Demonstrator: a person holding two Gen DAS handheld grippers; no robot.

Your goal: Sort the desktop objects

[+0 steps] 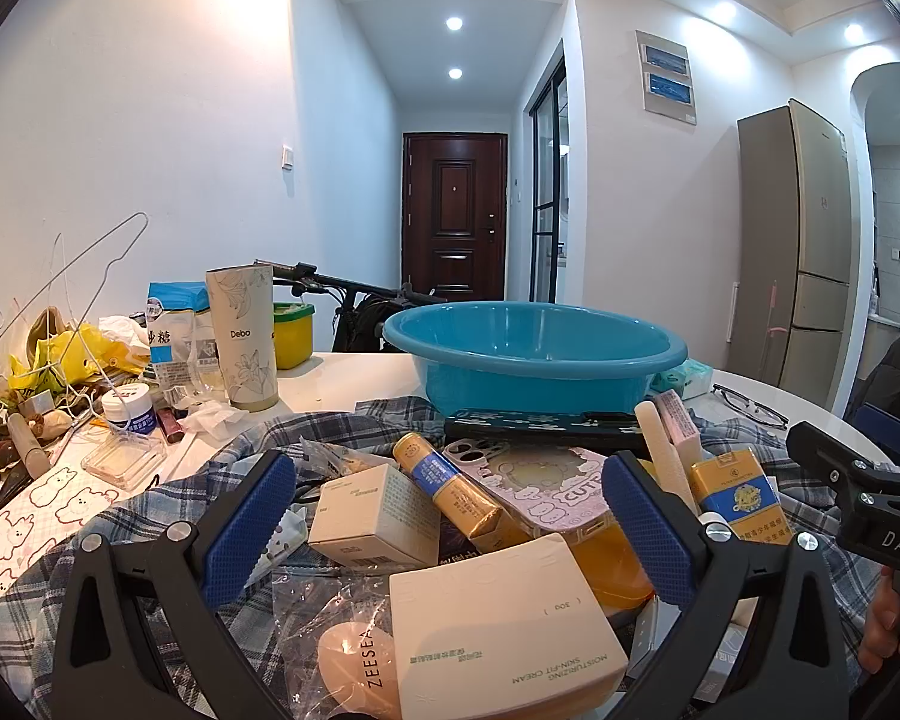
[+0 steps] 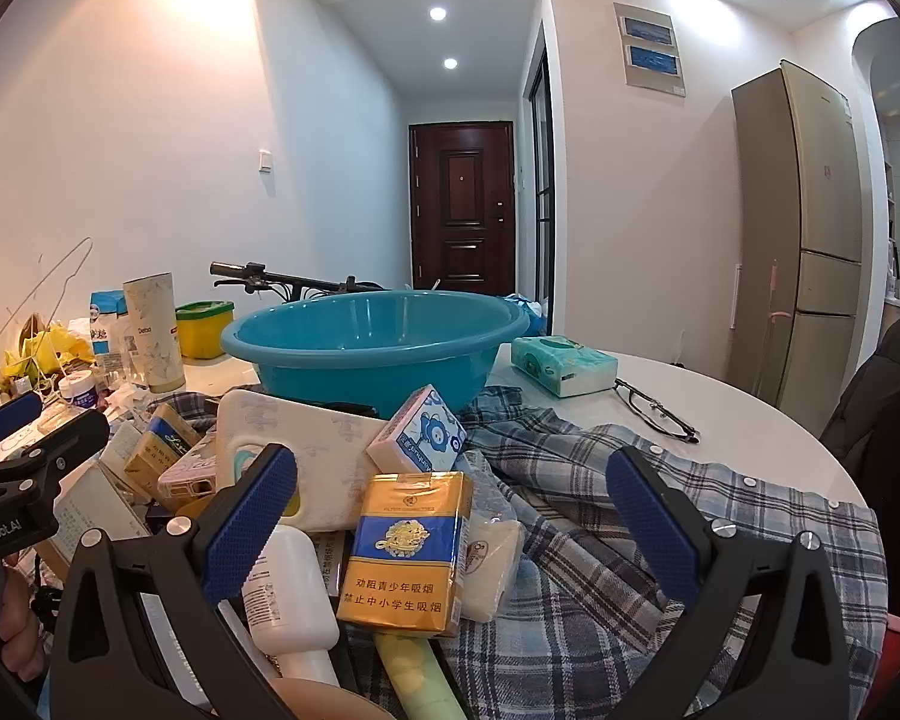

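A pile of small items lies on a plaid shirt point(image 1: 150, 516) point(image 2: 600, 480) in front of a blue basin point(image 1: 534, 354) point(image 2: 372, 342). In the left wrist view my left gripper point(image 1: 450, 516) is open above a cream box point(image 1: 498, 624), a small white box point(image 1: 378, 516), a gold tube point(image 1: 450, 486) and a pink phone case point(image 1: 546, 480). In the right wrist view my right gripper point(image 2: 450, 516) is open over a gold-and-blue cigarette pack point(image 2: 408, 552), with a white bottle point(image 2: 288, 588) and a blue-patterned tissue packet point(image 2: 417, 429) beside it. The cigarette pack also shows in the left wrist view point(image 1: 738, 498).
Left clutter: a Debo cup point(image 1: 243, 336), sugar bag point(image 1: 171, 330), yellow tub point(image 1: 294, 333), white jar point(image 1: 127, 411), clear case point(image 1: 123, 459), wire hangers point(image 1: 60, 300). A green tissue pack point(image 2: 564, 366) and glasses point(image 2: 654, 408) lie right of the basin. The round table edge point(image 2: 810, 420) curves right.
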